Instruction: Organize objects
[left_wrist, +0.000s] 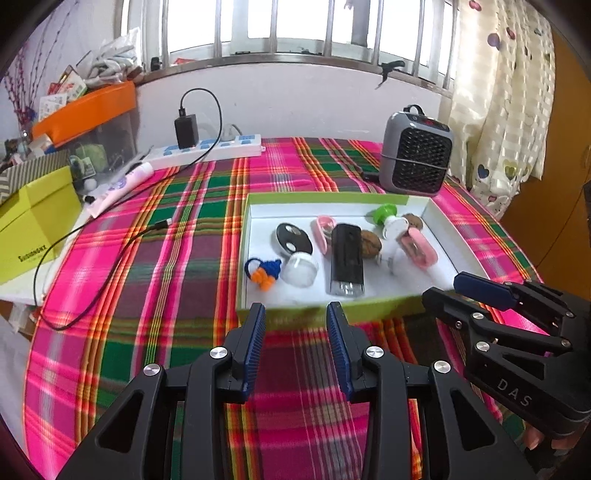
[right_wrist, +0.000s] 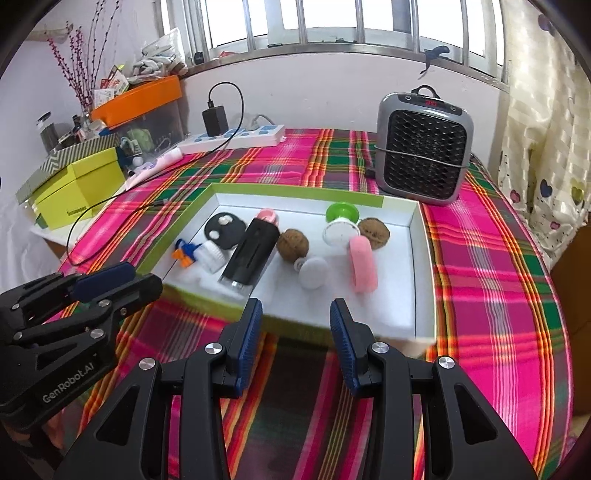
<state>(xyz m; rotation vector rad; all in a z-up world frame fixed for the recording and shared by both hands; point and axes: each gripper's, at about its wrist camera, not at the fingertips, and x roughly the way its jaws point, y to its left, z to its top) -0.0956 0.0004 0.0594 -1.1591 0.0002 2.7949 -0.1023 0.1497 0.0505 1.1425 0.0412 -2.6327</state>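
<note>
One plaid cloth below a barred window.

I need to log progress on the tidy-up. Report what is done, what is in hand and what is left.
Done: the small items, among them the black device, two walnuts and the pink case, lie inside the white tray. In hand: nothing; the left tool and right tool are both open and empty, short of the tray's near edge. Left: the tube and charging cable lie loose on the tablecloth.
</note>
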